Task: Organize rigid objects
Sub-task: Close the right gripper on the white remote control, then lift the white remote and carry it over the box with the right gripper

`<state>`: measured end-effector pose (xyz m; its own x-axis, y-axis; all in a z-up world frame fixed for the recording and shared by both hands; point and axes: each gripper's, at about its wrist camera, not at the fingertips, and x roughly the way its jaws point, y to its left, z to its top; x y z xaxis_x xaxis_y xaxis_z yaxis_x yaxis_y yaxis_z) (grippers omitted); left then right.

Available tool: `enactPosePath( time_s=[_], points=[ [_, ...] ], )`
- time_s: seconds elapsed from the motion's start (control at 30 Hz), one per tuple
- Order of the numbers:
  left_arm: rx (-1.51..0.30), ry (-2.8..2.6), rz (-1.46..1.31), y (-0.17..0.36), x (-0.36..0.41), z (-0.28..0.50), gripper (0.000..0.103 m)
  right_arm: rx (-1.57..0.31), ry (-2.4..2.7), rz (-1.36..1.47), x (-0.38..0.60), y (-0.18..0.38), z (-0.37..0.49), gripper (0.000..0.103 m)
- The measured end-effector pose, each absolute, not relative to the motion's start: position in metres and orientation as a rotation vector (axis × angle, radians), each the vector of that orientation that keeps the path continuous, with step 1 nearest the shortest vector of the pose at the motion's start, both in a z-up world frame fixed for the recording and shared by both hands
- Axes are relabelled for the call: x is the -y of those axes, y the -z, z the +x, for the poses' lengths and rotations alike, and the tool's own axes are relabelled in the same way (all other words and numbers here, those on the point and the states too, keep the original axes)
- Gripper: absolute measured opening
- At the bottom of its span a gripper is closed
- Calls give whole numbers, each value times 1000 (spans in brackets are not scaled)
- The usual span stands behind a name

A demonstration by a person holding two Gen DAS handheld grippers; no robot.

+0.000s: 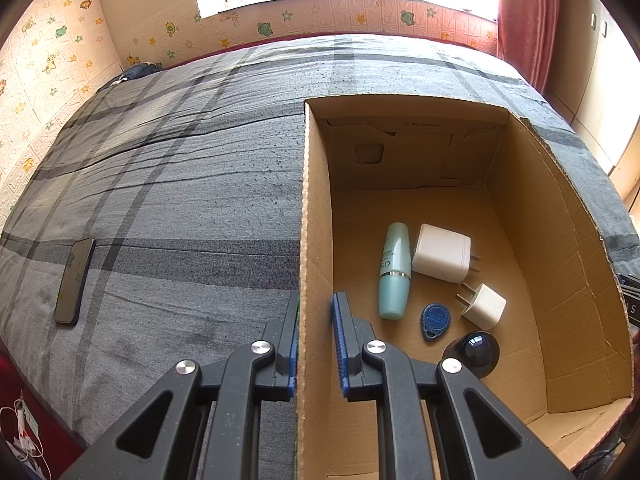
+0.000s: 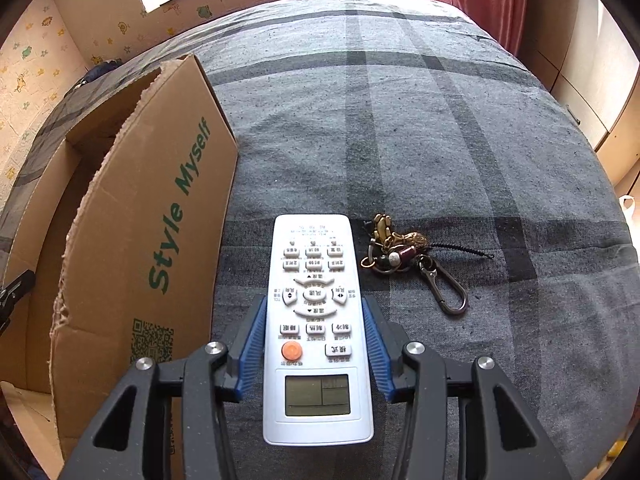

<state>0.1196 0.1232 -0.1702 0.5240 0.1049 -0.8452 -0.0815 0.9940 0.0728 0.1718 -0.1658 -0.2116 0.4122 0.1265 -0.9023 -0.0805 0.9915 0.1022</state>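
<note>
Bedspread (image 2: 440,128) open beyond right tongs (image 2: 316,344) pinching remote (image 2: 316,320); left tongs (image 1: 316,344) clamping box wall (image 1: 314,240).

white remote (image 2: 318,320) | face up, clamped lengthwise | beside cardboard box (image 2: 160,240) on the bed

A grey plaid bedspread (image 1: 180,184) is spread across the bed; cartoon-animal wallpaper (image 1: 44,64) and a red curtain (image 1: 528,20) are seen beyond.

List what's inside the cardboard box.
In the box: teal bottle, large white charger, small white charger, blue key fob, dark round object. The near floor is hidden behind the left gripper.
</note>
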Motion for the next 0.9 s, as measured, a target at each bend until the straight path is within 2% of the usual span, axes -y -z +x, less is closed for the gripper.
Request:
enactPosePath(
  time_s=[0.9],
  points=[
    [-1014,-109,28,170,-123,119,15,-1056,-147,-7,141,107,177,50]
  ],
)
